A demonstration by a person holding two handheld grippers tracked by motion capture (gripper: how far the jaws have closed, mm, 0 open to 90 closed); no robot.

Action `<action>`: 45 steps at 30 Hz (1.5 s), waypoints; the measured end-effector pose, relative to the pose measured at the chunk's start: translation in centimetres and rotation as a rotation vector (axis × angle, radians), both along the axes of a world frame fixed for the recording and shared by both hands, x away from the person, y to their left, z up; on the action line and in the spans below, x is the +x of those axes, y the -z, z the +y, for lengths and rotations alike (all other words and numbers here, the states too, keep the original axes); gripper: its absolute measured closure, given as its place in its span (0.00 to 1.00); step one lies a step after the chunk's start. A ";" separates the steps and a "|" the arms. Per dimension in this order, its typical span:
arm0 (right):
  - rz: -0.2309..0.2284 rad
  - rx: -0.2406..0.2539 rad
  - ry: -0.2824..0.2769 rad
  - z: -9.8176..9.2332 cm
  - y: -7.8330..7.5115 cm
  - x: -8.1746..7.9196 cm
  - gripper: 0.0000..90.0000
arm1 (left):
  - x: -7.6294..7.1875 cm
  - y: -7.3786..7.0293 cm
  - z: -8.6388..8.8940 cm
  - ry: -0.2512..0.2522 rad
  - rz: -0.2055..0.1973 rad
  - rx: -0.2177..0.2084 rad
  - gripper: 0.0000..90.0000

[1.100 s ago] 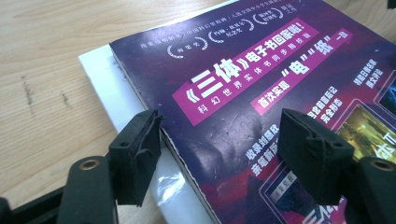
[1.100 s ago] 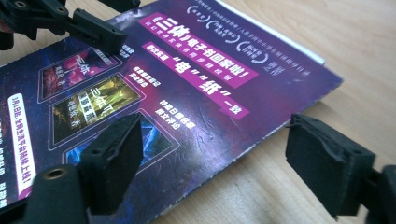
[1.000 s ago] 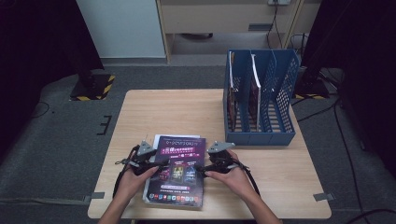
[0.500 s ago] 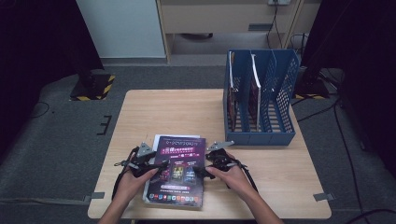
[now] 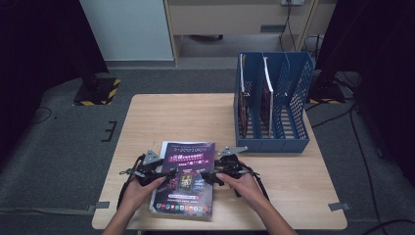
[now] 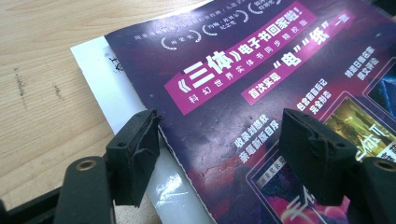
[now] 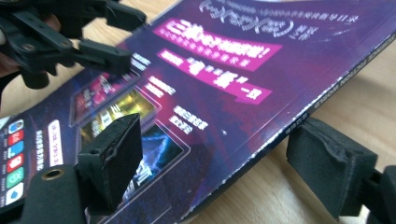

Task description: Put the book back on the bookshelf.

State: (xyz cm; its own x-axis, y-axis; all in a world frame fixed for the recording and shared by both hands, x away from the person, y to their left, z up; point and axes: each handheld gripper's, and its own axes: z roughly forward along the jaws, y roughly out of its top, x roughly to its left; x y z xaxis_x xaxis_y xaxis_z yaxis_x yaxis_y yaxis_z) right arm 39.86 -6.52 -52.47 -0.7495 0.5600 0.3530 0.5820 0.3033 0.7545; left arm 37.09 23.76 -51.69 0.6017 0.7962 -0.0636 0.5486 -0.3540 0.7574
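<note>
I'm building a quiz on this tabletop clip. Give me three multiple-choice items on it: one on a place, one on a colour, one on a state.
1. Where on the table does the magazine lie?
A. at the near edge, between the two grippers
B. at the far left corner
C. inside the file rack

2. What colour is the file rack?
A. red
B. blue
C. white

3. How do the jaws of the right gripper stand at the magazine's edge?
A. clamped flat together with nothing between them
B. apart, one over the cover and one beside the spine
C. shut on the file rack

Key:
1 A, the high view shows it flat at the near edge, the left gripper on one side and the right on the other.
2 B, its mesh walls are blue.
3 B, the right gripper view shows the spine in the gap, the pads clear of it.
</note>
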 end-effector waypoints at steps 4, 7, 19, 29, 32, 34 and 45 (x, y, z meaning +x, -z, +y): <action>-0.045 0.001 -0.004 0.3 -0.9 -0.4 0.21 | -0.1 0.0 0.0 -0.004 -0.001 -0.003 0.31; -0.077 0.001 -0.016 0.5 -1.6 -0.6 0.21 | -0.1 0.1 0.0 -0.005 -0.003 -0.007 0.31; -0.115 -0.058 -0.033 2.3 -2.5 0.2 0.21 | -0.2 0.2 0.1 -0.006 -0.012 -0.014 0.31; -0.082 -0.072 -0.029 4.1 -2.9 1.1 0.21 | -0.2 0.2 0.1 -0.005 -0.012 -0.014 0.31; -0.077 -0.081 -0.029 4.8 -2.8 1.3 0.21 | -0.2 0.2 0.1 -0.005 -0.013 -0.015 0.31; -0.076 -0.089 -0.026 5.3 -2.8 1.4 0.21 | -0.2 0.2 0.1 -0.006 -0.015 -0.016 0.31; -0.084 -0.131 0.035 7.1 -3.5 2.2 0.48 | -0.2 0.2 0.0 -0.001 -0.011 -0.018 0.28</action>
State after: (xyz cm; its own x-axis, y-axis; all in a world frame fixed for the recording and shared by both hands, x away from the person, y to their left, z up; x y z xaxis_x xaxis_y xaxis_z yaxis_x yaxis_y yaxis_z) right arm 42.01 0.54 -48.96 -0.7529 0.6232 0.2118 0.5300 0.3831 0.7565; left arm 36.94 23.80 -51.93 0.6014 0.7958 -0.0707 0.5404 -0.3399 0.7697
